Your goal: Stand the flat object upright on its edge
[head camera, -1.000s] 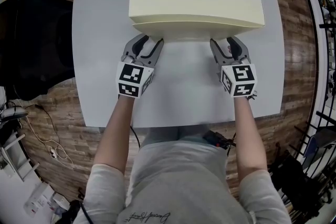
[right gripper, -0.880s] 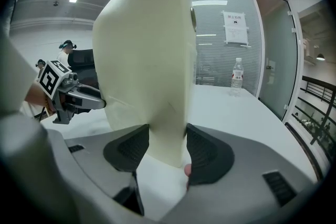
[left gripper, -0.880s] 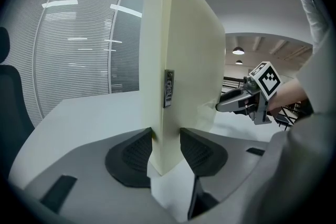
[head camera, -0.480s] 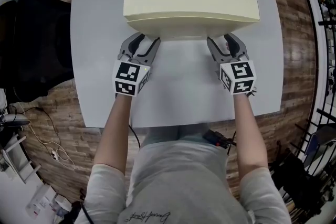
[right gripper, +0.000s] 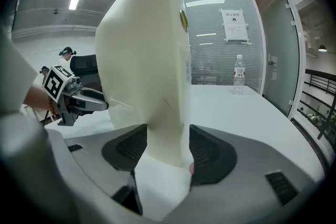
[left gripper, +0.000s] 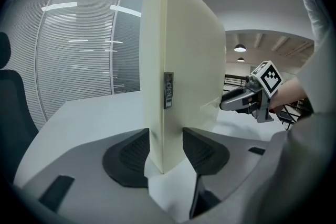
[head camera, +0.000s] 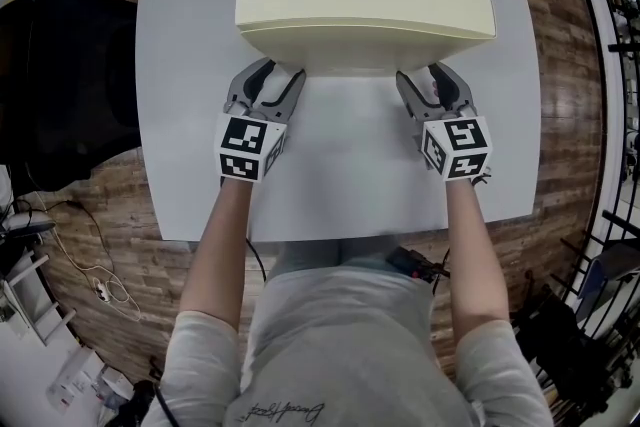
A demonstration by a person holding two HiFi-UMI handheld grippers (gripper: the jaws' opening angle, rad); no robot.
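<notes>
Head view: flat object (head camera: 365,5) upright on desk (head camera: 340,175).
Its lower edge sits between the opening left tongs (head camera: 272,81) and right tongs (head camera: 436,81); likely stiff, light, tippy, so hold low.

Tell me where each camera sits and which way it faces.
Head view: on the person's head, facing steeply down at the table and the cream panel upright on its edge; forearms, left gripper and right gripper show.
Left gripper view: rides the left gripper, facing along its opening jaws astride the panel; right gripper shows at right.
Right gripper view: rides the right gripper, facing along its opening jaws astride the panel; left gripper at left.
Shared: the gripper views see the panel and each other's gripper.
</notes>
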